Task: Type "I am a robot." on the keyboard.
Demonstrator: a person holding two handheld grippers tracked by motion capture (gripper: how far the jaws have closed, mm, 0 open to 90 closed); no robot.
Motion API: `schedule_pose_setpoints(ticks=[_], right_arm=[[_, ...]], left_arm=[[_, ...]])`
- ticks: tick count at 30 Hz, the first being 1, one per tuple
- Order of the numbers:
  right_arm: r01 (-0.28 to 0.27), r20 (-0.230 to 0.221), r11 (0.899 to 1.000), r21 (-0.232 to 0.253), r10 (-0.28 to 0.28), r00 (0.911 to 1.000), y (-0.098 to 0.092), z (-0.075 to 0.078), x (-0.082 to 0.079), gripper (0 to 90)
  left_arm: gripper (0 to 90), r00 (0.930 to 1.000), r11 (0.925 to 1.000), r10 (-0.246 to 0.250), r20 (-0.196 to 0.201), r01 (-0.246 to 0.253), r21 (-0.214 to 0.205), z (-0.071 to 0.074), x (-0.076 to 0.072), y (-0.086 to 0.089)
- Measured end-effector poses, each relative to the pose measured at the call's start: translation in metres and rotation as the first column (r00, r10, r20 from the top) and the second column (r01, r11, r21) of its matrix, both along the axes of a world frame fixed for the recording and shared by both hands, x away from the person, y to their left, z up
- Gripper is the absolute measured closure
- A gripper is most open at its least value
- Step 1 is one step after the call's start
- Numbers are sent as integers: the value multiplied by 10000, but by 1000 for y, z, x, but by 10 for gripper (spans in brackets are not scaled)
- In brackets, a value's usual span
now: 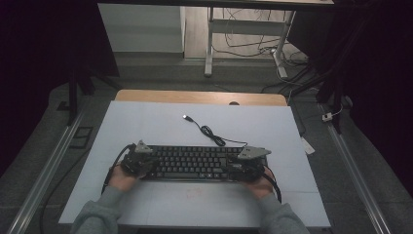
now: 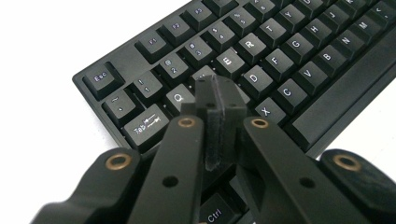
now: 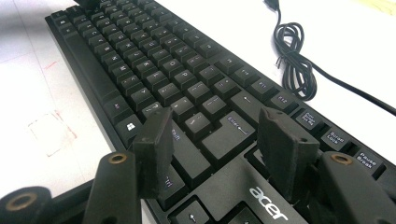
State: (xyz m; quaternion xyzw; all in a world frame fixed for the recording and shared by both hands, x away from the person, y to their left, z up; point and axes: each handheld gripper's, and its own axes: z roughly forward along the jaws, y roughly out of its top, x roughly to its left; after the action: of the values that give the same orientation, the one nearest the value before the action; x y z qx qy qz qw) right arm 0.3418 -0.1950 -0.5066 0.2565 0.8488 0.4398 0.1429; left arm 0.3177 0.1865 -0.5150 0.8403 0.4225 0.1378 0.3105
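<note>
Black plastic keyboard [image 1: 195,163] lower centre of white table [image 1: 146,122]; left gripper [image 2: 219,95] pinched shut over W/A keys, right gripper [image 3: 217,137] wide near Enter — risk: stray keypresses, or dragging its coiled cable [image 3: 294,60].

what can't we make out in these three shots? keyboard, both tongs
- Left tongs, left gripper view: shut; the pads cover the key beneath, so contact with it can't be told.
- Keyboard, high view: key legends too small; both ends sit under the hands.
- Right tongs, right gripper view: open over the Enter key; height above it unclear.
- Cable, right gripper view: plug end cut off by the top edge.
</note>
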Motion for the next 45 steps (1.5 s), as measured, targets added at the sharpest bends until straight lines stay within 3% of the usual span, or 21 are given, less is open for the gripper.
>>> schedule_pose_setpoints(ticks=[18, 27, 32, 36, 40, 45], right_arm=[[-5, 21, 10000, -9, 5, 10000, 0, 0, 0, 463], [-36, 73, 9999, 162, 35, 10000, -1, 1, 0, 463], [-37, 131, 9999, 154, 35, 9999, -1, 1, 0, 463], [-54, 121, 9998, 192, 52, 9999, -1, 1, 0, 463], [-44, 143, 9999, 138, 42, 9999, -2, 2, 0, 463], [-32, 165, 9999, 154, 29, 9999, -1, 2, 0, 463]], left_arm=[[886, 9999, 9999, 93, 78, -94, 131, -3, 1, -4], [878, 9958, 9942, 541, 738, -469, -971, 17, -7, 11], [769, 9932, 9855, 537, 1034, -360, -1660, 26, -11, 19], [555, 9904, 9762, 731, 1175, -470, -2116, 31, -13, 20], [457, 9893, 9743, 844, 1189, -569, -2179, 33, -13, 21], [417, 9889, 9730, 937, 1157, -664, -2212, 33, -13, 22]])
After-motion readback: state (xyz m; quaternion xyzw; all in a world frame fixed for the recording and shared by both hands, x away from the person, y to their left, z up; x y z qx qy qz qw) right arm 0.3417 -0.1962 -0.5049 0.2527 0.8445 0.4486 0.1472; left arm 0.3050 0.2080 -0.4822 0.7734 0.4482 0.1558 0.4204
